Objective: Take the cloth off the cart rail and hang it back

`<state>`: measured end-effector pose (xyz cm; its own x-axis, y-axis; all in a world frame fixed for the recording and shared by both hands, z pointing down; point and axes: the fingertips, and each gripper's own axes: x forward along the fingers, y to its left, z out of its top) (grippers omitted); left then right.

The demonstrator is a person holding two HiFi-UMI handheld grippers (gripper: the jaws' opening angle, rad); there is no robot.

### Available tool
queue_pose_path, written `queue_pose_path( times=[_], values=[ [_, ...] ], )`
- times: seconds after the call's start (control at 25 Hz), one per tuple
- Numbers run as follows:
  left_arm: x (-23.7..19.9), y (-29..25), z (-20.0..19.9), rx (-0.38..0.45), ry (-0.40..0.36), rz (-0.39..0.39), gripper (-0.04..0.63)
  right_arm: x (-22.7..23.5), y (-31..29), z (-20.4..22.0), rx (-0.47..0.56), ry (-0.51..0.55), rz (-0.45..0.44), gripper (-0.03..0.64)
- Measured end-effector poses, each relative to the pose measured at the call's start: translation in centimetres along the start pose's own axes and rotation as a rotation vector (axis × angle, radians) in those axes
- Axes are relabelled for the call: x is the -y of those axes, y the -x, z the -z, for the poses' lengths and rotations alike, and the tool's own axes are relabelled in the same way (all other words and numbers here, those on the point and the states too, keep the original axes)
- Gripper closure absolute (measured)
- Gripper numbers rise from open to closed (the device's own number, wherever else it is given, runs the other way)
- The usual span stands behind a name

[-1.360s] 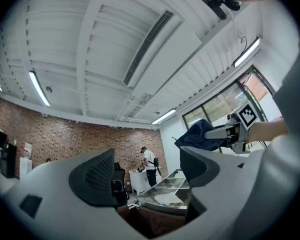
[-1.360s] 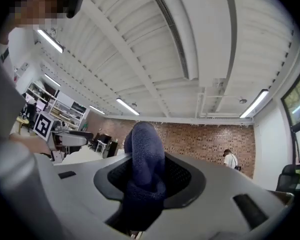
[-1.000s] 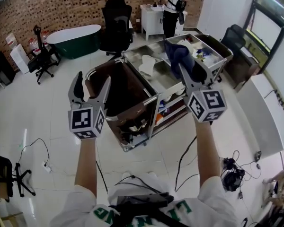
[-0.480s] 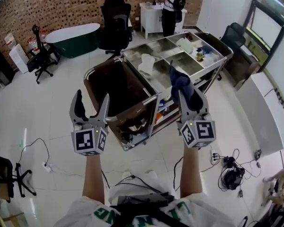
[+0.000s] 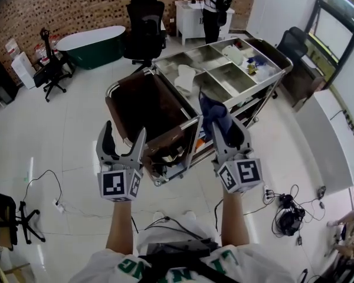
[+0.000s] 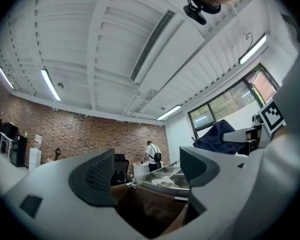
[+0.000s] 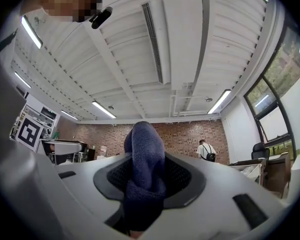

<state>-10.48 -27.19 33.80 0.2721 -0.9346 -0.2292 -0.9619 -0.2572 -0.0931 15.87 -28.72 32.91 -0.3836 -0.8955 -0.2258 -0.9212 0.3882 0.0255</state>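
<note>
The right tool (image 5: pixel 219 127) is clamped on the dark blue cloth (image 5: pixel 211 108), just right of the cart rail (image 5: pixel 189 124). The rail runs leftward toward the open, empty left tool (image 5: pixel 124 137).

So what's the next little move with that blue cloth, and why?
Probably shift the right gripper sideways toward the cart rail until the blue cloth is over it, then let go. Its jaws are shut on the cloth, which sits beside the rail, not across it. The left gripper is open and empty.
</note>
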Motion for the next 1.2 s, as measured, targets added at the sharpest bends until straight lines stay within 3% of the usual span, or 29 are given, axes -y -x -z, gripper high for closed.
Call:
queue_pose_path(
  times=[0.24,0.44,0.68,1.0,1.2],
  values=[
    [-0.3,-0.1,0.4,-0.015,0.013,0.02,0.207,-0.7,-0.7,0.1,-0.007,0.009,-0.019,0.454],
    [-2.1,0.3,0.0,0.015,0.044,-0.036,0.206,-1.5,-1.4,0.0,-0.006,0.017,-0.043,0.454],
    [-3.8,1.5,-0.2,0.016,0.015,-0.084,0.206,-3.5,-3.2,1.2,-0.023,0.004,-0.111,0.453],
    [-8.4,5.0,-0.2,-0.008,-0.017,-0.197,0.206,-12.4,-9.4,6.0,-0.165,0.001,-0.379,0.453],
    [-11.1,7.7,-1.1,0.005,-0.018,-0.271,0.207,-20.1,-14.5,10.4,-0.276,0.077,-0.546,0.451]
  ],
)
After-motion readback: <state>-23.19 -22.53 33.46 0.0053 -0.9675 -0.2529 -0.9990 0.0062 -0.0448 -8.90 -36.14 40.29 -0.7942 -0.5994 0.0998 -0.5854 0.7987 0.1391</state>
